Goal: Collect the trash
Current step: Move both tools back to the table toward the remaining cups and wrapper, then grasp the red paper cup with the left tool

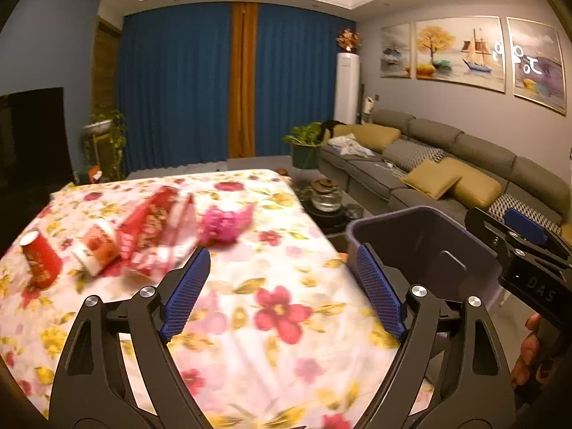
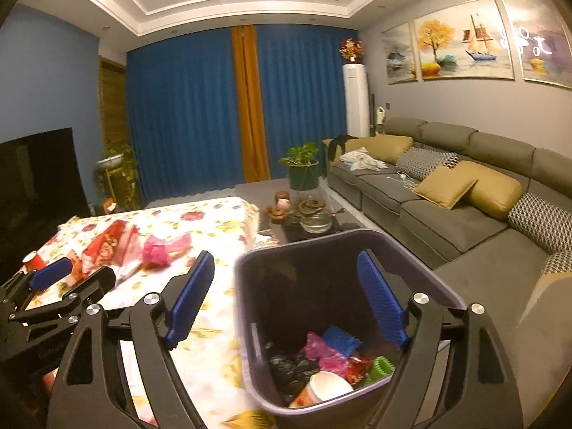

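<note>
On a table with a floral cloth (image 1: 271,307) lie a red paper cup (image 1: 40,257), a tipped white and orange cup (image 1: 96,250), a red snack wrapper (image 1: 153,232) and a crumpled pink bag (image 1: 223,223). My left gripper (image 1: 282,289) hovers open above the cloth, nothing between its blue pads. A dark purple bin (image 2: 246,307) stands off the table's right edge. It holds black and pink bags, a paper cup (image 2: 321,388), and blue and green bits. My right gripper (image 2: 289,296) is open over the bin's mouth, holding nothing. The trash on the table (image 2: 157,250) lies far left of it.
A grey sofa (image 2: 447,214) with yellow cushions runs along the right wall. A low tea table with a glass kettle (image 2: 314,220) and a potted plant (image 2: 304,168) stand beyond the bin. A dark TV (image 1: 32,136) is at the left, blue curtains behind.
</note>
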